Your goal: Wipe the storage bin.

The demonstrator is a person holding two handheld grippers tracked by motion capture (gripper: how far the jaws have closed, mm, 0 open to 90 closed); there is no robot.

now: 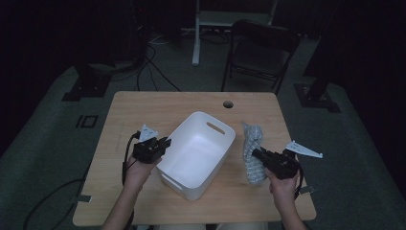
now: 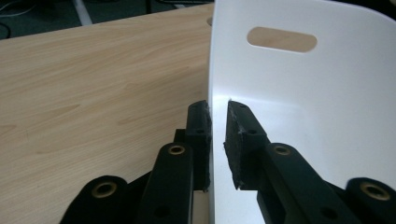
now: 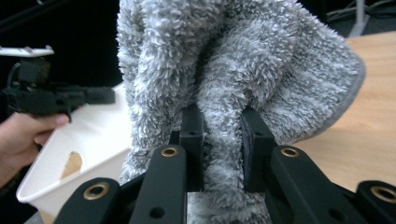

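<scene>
I have the left hand-held gripper (image 1: 163, 142) clamped on the near-left wall of the white plastic storage bin with slot handles (image 1: 218, 143); in the left gripper view one black jaw sits outside the thin white wall (image 2: 299, 88) and the other inside, both pressed against it. The bin stands at the middle of the light wooden bench (image 1: 143, 108), turned at an angle to its edges, and I see nothing inside it from the high view.

My right hand-held gripper (image 1: 256, 153) is clenched on the grey fluffy fleece cloth (image 1: 251, 148). In the right gripper view the two jaws pinch a thick fold of the shaggy pile (image 3: 224, 70) between them, and the cloth bulges above and around them. From the high view the cloth lies as a long bunched strip on the bench just right of the bin, running from near the bin's far-right corner towards my side, apart from the bin's wall as far as I can tell.

In the right gripper view I also see the other hand (image 3: 21, 135) holding its hand-held gripper at the bin's rim (image 3: 88, 140).

I can read no brand, label or writing on the bin, the cloth or the hand-held grippers. A round cable hole (image 1: 228, 104) sits near the bench's far edge, and a dark folding chair (image 1: 261, 48) stands on the floor beyond.
</scene>
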